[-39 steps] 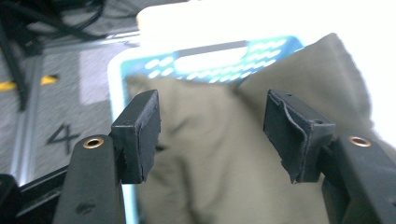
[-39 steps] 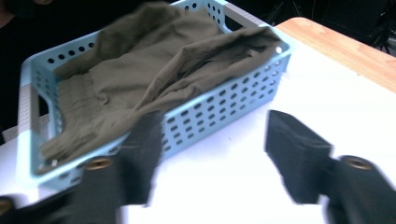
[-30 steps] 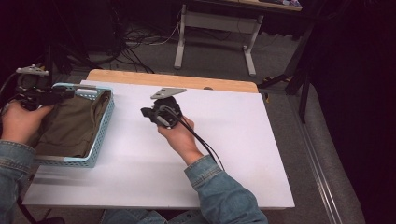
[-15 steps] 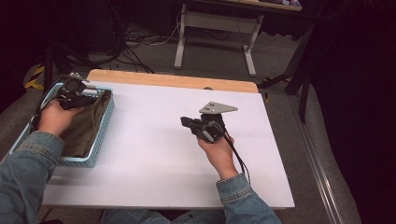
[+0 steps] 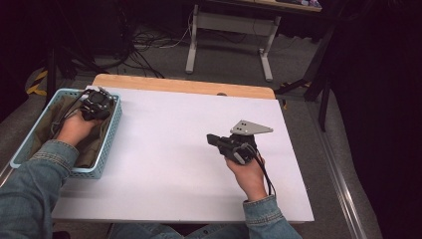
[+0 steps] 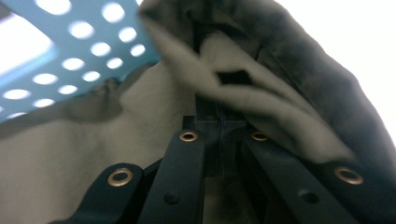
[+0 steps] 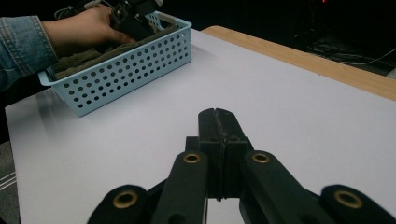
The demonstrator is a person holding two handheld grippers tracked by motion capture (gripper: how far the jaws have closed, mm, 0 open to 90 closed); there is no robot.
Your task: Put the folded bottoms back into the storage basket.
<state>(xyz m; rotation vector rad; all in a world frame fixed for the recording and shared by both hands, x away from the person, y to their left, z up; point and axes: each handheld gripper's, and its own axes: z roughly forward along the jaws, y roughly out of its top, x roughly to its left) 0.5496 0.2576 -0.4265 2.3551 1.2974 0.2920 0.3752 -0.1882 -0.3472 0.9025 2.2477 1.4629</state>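
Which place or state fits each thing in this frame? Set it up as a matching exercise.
1. left hand-held gripper
2. right hand-held gripper
3. olive cloth
4. blue basket

a. at the table's left edge
b. shut, empty, above the white tabletop
c. lying in the basket
d. shut on the cloth

Pairs: 1-d, 2-b, 3-c, 4-a

Denim sleeves (image 5: 30, 184), black grippers with brass rivets (image 7: 192, 157), one grey triangular plate (image 5: 250, 128)

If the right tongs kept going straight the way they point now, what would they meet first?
The right tongs, shut and empty, point over bare white table toward the blue basket. Probably the basket's perforated wall first, though they may pass its near corner; depth is unclear.
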